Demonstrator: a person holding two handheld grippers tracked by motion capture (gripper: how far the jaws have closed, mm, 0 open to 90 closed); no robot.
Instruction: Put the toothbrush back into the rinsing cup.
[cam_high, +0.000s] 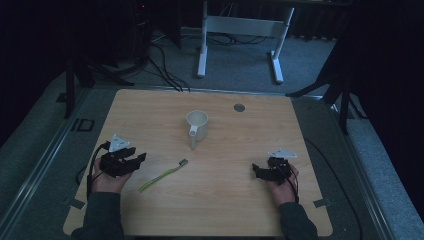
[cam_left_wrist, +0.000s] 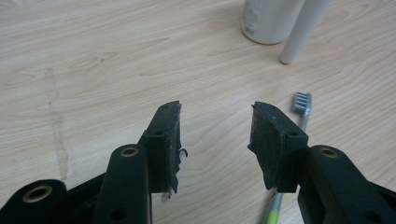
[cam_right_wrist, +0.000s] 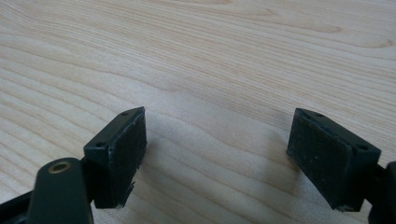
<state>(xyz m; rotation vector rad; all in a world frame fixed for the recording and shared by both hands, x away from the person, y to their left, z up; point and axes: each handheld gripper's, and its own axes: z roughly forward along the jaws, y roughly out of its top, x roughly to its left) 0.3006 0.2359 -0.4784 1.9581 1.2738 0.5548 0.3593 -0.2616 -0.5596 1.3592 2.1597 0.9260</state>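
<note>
white mug (cam_high: 198, 125) sits mid-table, handle pointing back toward the person, so it's the landmark here. a green toothbrush (cam_high: 162, 175) lies flat just in front of the mug and a bit left, bristle end nearest it, probably laid out for an easy pickup.

left gripper (cam_high: 131, 161) is near the toothbrush's left side, jaws apart and holding nothing; in the left gripper view the brush head (cam_left_wrist: 302, 102) is just past the right-hand jaw. right gripper (cam_high: 257, 171) is well off to the mug's right, jaws wide apart over bare table (cam_high: 240, 200). looks like a ready pose.

can't read any brand or writing on the mug.
</note>
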